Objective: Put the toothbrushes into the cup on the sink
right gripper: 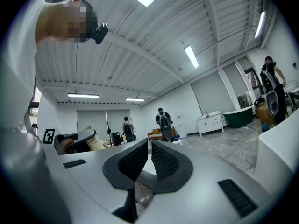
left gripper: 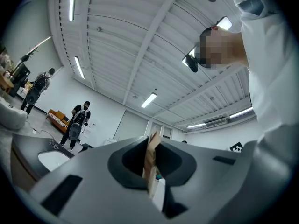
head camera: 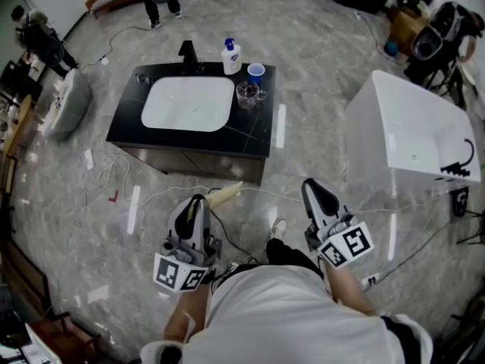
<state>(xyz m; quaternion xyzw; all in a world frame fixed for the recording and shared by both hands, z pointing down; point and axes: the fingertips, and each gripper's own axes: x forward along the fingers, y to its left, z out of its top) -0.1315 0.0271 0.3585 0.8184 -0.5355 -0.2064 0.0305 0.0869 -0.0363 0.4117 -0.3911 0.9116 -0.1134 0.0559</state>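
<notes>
The black vanity top with a white basin stands ahead on the floor. On its back right corner are a clear glass cup and a small blue cup. My left gripper is held low in front of me, shut on a cream toothbrush pack that sticks out to the right. In the left gripper view the tan pack is pinched between the jaws of the left gripper. My right gripper is shut with nothing in it, as the right gripper view shows.
A black faucet and a white soap bottle stand behind the basin. A white bathtub is at the right. Cables trail over the marble floor in front of the vanity. People stand at the far back and left.
</notes>
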